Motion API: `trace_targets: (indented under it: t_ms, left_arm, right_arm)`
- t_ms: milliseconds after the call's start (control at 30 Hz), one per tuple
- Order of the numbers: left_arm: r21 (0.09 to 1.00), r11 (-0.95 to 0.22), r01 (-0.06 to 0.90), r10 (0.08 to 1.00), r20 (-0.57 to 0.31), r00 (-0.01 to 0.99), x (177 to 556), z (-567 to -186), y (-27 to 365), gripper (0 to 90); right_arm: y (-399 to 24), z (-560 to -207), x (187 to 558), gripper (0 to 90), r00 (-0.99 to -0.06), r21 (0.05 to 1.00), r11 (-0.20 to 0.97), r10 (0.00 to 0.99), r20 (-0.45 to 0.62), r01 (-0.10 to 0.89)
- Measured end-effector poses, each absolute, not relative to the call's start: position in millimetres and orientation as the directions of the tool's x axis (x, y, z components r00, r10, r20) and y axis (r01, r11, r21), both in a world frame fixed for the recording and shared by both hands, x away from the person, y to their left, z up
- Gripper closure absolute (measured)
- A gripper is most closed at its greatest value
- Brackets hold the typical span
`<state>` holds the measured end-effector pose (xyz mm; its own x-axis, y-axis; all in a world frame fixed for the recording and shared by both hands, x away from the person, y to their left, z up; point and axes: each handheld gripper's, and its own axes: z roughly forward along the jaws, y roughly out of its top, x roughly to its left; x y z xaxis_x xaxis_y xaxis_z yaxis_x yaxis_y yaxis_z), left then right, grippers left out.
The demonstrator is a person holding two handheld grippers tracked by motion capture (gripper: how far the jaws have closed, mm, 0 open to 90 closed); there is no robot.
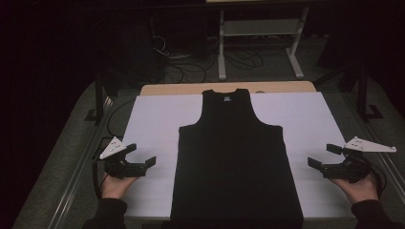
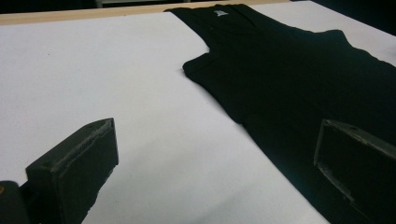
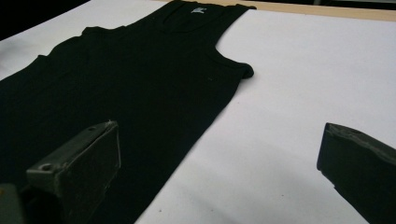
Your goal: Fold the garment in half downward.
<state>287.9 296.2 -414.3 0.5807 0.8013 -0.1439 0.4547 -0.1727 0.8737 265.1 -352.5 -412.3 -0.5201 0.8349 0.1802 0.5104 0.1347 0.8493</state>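
Dim floor and trailing cables fill the background, and up front a white sheet (image 1: 153, 124) covers the wooden table (image 1: 162, 88), a bright backing that makes the dark garment easy to read. Laid dead centre on it is a black tank top (image 1: 236, 157), flat and smooth, neck at the far end with its small label (image 1: 227, 99) showing, hem hanging just to the near edge. It looks squared up on purpose, straps far and sides straight, ready for a fold.

On the person's left, the left gripper (image 1: 143, 155) waits over bare sheet just off the top's side edge, jaws spread wide and holding nothing. From the left gripper view, one jaw sits over white and the other over black fabric (so it is lined up with that side seam). Across the table, the right gripper (image 1: 324, 155) mirrors it, jaws equally wide apart and empty, near the opposite side edge; the right gripper view puts the armhole (image 3: 233, 58) ahead of it.

Both hands sit level and symmetrical, which suggests a two-sided start: each gripper would need to drop and pinch its own edge. Nothing is touching the cloth yet.
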Motion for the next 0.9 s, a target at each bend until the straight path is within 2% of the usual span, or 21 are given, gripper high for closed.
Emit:
trace_targets:
  t_ms: [900]
  left_arm:
    - [0.861,-0.247,0.444,0.78,-0.095,0.619,306,-412,289,0.0]
  right_arm:
    - [-345,-402,281,0.0,-0.551,0.845,0.201,0.825,0.126,0.495]
